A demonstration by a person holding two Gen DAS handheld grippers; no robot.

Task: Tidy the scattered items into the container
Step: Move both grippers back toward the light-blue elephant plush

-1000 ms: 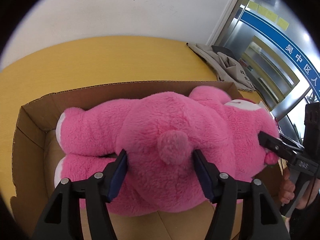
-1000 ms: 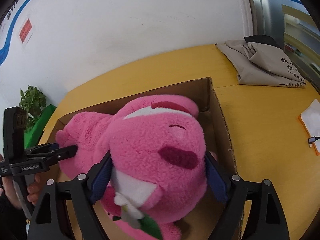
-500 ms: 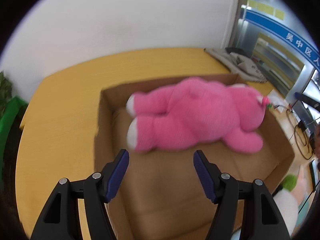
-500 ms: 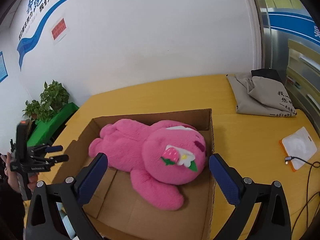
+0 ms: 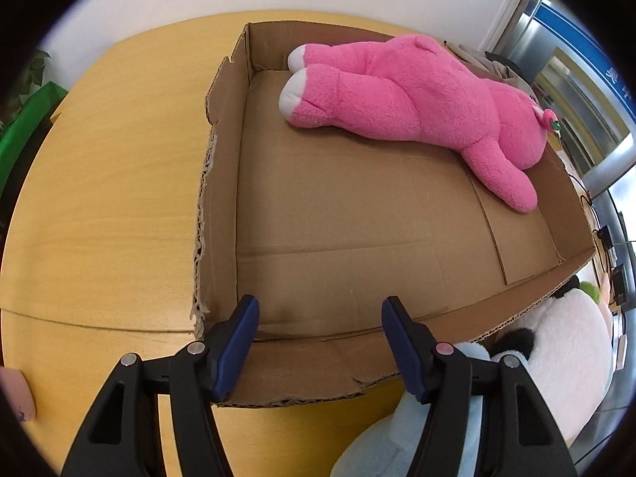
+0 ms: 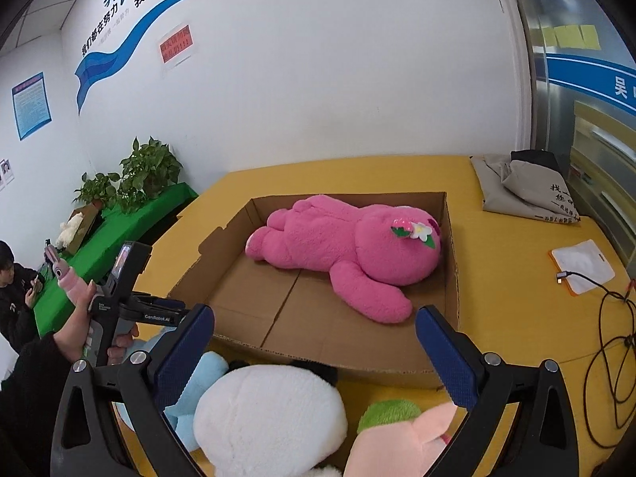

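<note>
A large pink plush bear [image 5: 401, 95] [image 6: 346, 246] lies on its side at the far end of the open cardboard box [image 5: 222, 167] [image 6: 451, 278] on the yellow table. My left gripper [image 5: 320, 338] hovers over the box's near wall, its jaws closing with nothing between them; it also shows in the right wrist view as the left gripper [image 6: 159, 312], held in a hand. My right gripper [image 6: 314, 318] stands wide open and empty in front of the box. Below it, outside the box, lie a white plush [image 6: 270, 417] [image 5: 556, 357], a light blue plush [image 6: 190, 389] [image 5: 373, 445], a green plush [image 6: 389, 411] and a pale pink plush [image 6: 397, 449].
A folded grey bag [image 6: 528, 194] lies at the table's far right. A white pad [image 6: 582, 266] and black cables [image 6: 612, 342] are on the right. Potted plants [image 6: 135, 179] stand on a green counter to the left, where a person [image 6: 12, 290] sits.
Both grippers let go of the pink bear and pulled back from the box. The bear now lies in the box. The right jaws opened wide.
</note>
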